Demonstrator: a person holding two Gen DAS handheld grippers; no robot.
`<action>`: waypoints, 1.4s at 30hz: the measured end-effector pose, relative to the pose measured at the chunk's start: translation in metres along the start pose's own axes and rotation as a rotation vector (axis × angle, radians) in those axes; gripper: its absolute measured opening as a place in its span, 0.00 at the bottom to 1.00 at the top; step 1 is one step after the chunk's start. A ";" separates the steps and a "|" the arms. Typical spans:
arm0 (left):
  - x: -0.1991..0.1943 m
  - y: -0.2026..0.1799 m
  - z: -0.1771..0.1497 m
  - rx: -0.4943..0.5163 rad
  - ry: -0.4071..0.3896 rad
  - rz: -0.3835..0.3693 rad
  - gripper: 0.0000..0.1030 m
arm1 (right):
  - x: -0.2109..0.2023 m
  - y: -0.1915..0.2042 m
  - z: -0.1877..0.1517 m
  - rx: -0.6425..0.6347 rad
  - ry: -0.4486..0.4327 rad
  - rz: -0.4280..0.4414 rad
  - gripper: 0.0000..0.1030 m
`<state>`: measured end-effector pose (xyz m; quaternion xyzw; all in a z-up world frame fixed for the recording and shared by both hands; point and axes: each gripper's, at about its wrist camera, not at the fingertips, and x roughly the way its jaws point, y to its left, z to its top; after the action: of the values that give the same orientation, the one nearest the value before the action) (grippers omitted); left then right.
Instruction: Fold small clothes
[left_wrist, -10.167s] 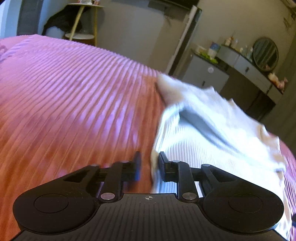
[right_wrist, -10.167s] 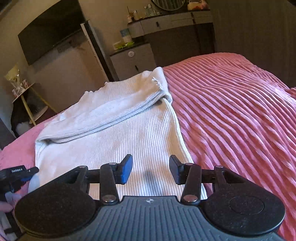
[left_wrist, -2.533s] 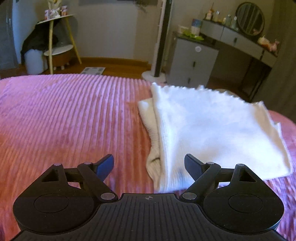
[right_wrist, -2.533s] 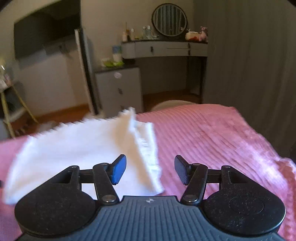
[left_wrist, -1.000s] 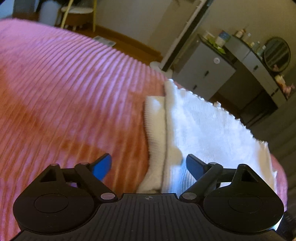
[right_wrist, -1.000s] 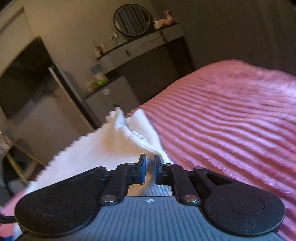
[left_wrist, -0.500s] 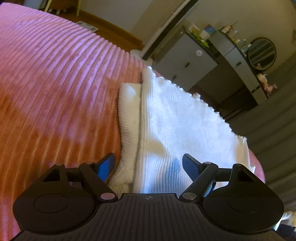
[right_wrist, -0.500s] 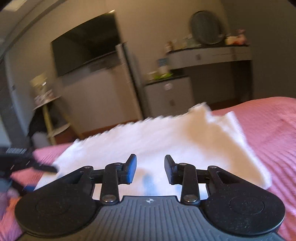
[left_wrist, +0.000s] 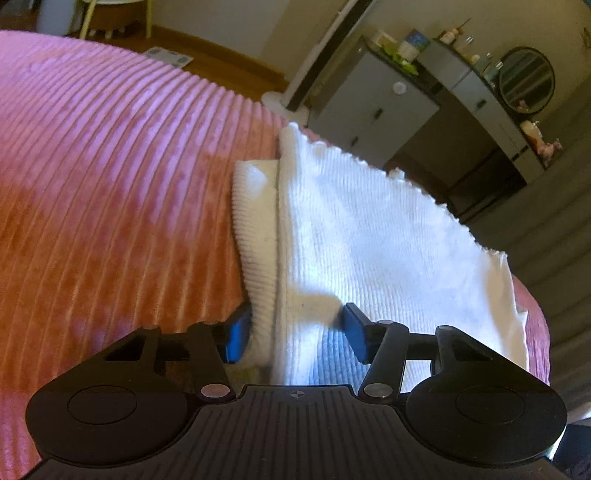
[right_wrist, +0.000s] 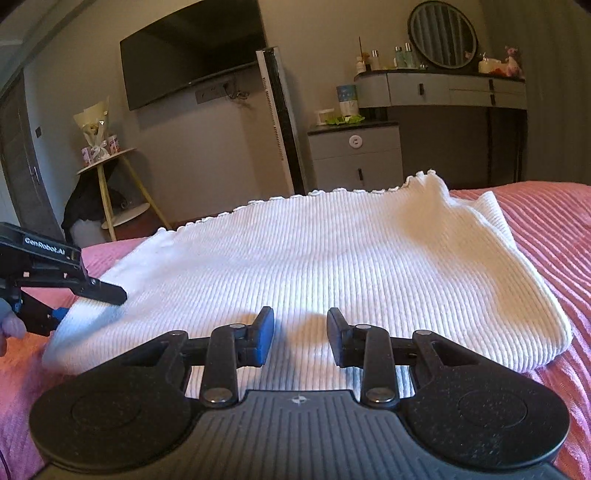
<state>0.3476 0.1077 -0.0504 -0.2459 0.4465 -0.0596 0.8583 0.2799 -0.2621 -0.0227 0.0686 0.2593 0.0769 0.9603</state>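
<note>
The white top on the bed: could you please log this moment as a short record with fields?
item: white top, ribbed knit, scalloped far hem
state: folded into a rough rectangle, a ribbed band sticking out along one side
surface: pink bedspread
left gripper: open, fingers astride the top's near corner, one under the edge and one above
right gripper: open, over the top's near edge, gripping nothing
background: dresser, round mirror

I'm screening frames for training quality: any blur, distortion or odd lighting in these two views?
Left wrist: fisheye curves the pink bedspread; left gripper shadows the white garment. Right wrist: garment sharp, its left end slightly smeared, room dim.
</note>
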 end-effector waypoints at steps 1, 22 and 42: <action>0.001 0.001 0.000 -0.008 0.000 -0.003 0.59 | -0.002 0.001 0.000 0.000 -0.008 -0.012 0.29; -0.026 -0.023 0.010 0.039 -0.040 -0.011 0.24 | -0.012 -0.002 0.001 0.002 0.022 -0.003 0.24; -0.047 -0.093 0.013 0.175 -0.093 -0.074 0.23 | -0.021 -0.041 0.005 0.167 -0.006 0.006 0.26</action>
<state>0.3407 0.0465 0.0351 -0.1887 0.3898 -0.1187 0.8935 0.2692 -0.3064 -0.0149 0.1494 0.2615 0.0579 0.9518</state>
